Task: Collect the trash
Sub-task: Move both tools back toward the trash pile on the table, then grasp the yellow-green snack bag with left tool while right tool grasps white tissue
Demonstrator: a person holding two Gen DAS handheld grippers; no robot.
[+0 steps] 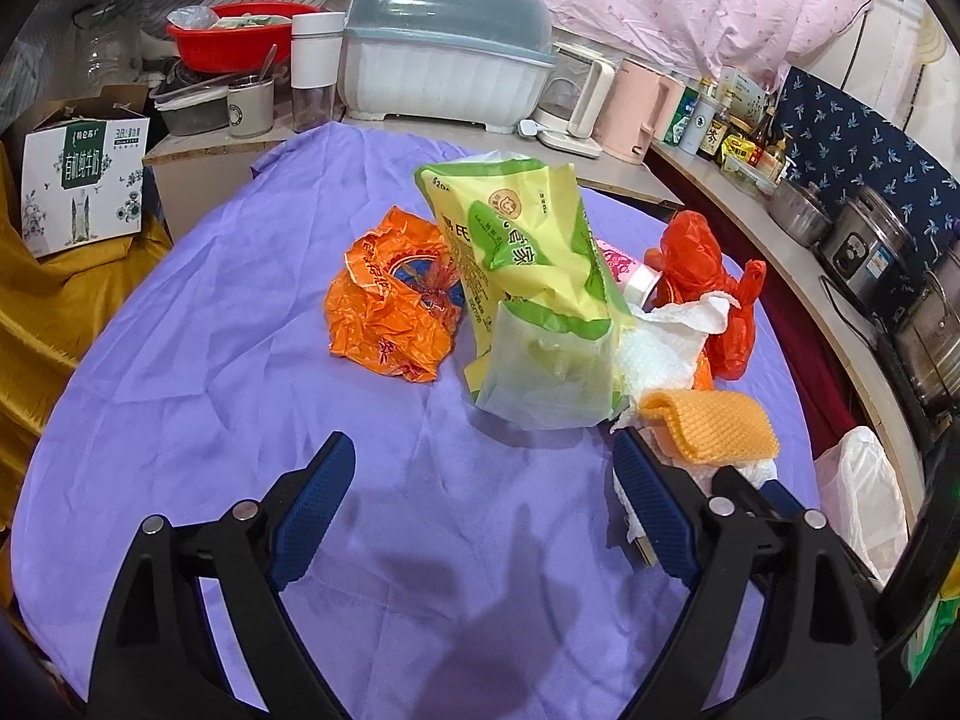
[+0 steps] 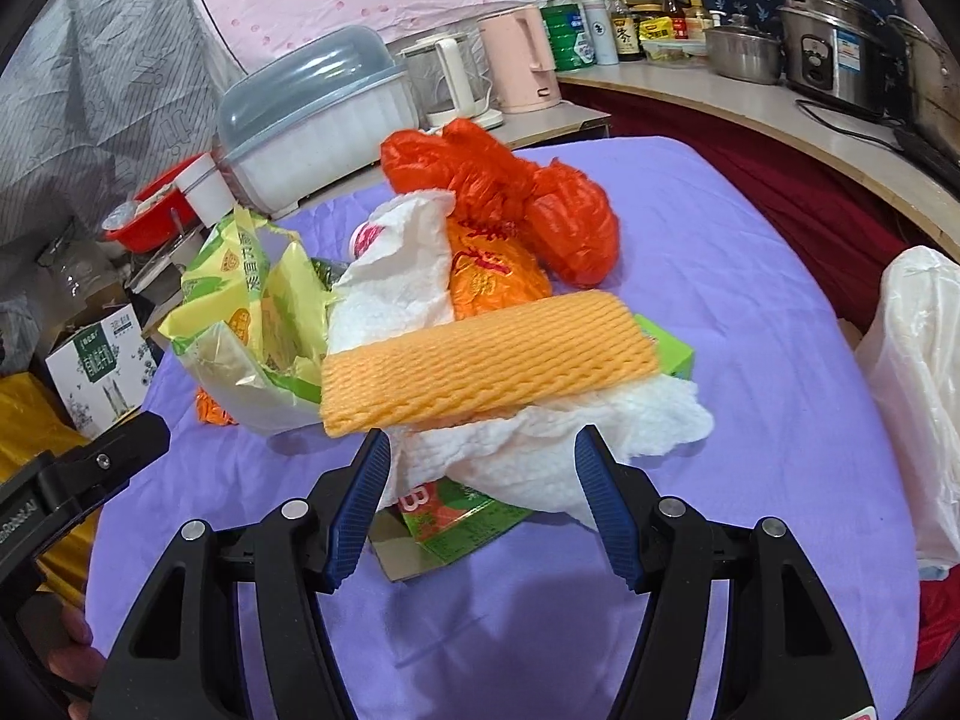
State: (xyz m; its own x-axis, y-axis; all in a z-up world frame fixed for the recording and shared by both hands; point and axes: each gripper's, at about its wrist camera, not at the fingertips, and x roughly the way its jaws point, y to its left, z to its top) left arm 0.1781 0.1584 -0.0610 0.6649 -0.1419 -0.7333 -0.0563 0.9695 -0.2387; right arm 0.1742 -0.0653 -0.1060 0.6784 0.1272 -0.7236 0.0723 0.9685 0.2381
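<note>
A trash pile lies on the purple tablecloth (image 1: 240,420). It holds a yellow-green snack bag (image 1: 528,288), a crumpled orange bag (image 1: 390,306), a red plastic bag (image 1: 708,276), white paper towel (image 1: 666,342) and an orange foam net (image 1: 708,420). My left gripper (image 1: 480,468) is open and empty, just short of the snack bag. In the right wrist view the foam net (image 2: 486,354) lies on the paper towel (image 2: 540,456), over a green wrapper (image 2: 462,516). My right gripper (image 2: 480,468) is open, its fingers either side of the paper towel.
A white plastic bag (image 2: 918,396) hangs at the table's right edge. Behind the table stand a dish box with grey lid (image 1: 450,60), kettles (image 1: 636,114), a red basin (image 1: 234,36) and a milk carton box (image 1: 78,180). Pots (image 1: 864,246) line the right counter.
</note>
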